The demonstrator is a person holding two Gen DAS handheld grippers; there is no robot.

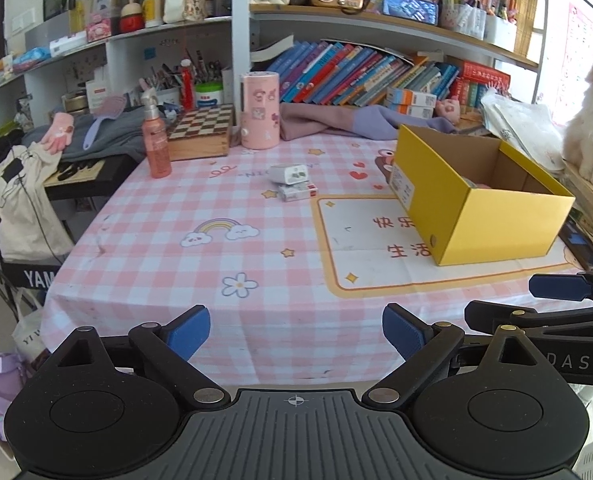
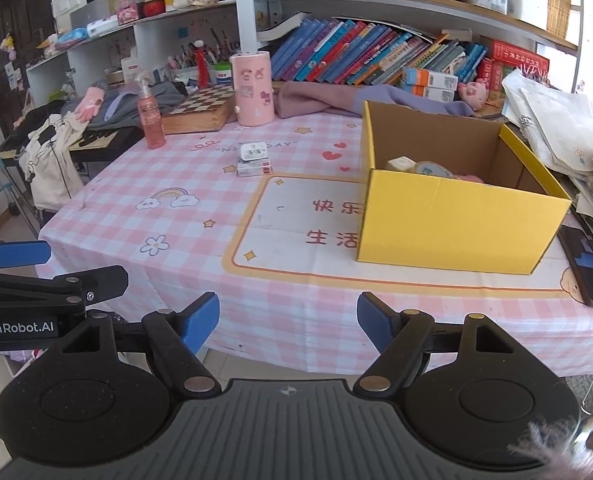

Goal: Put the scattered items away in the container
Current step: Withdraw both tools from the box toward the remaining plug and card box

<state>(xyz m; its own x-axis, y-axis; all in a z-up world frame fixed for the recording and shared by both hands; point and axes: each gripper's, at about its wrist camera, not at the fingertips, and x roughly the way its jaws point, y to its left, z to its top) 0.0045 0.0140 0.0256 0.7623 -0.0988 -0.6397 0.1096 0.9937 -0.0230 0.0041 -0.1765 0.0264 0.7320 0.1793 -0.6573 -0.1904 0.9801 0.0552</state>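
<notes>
- The left tool [image 1: 296,338] hangs at the bottom of its own view, over the near edge of the bench [image 1: 256,280], its blue pads wide apart with nothing between them.
- The right tool [image 2: 288,322] sits low in its view, pads likewise spread and empty.
- Two scattered items remain on the pink checked cloth: a white plug adapter [image 1: 289,173] and, touching it on the near side, a small flat box [image 1: 298,192].
- Both lie in the upper middle of the left view, almost straight ahead of the left tool; in the right view the pair sits up and to the left of centre.
- The flat box's long axis runs roughly left to right across the frame.
- The yellow box [image 2: 456,216], the container, stands open at centre right, well apart from the pair; it already holds some things, though what they are is hard to tell.
- The left hand looks better lined up for the reach.
</notes>
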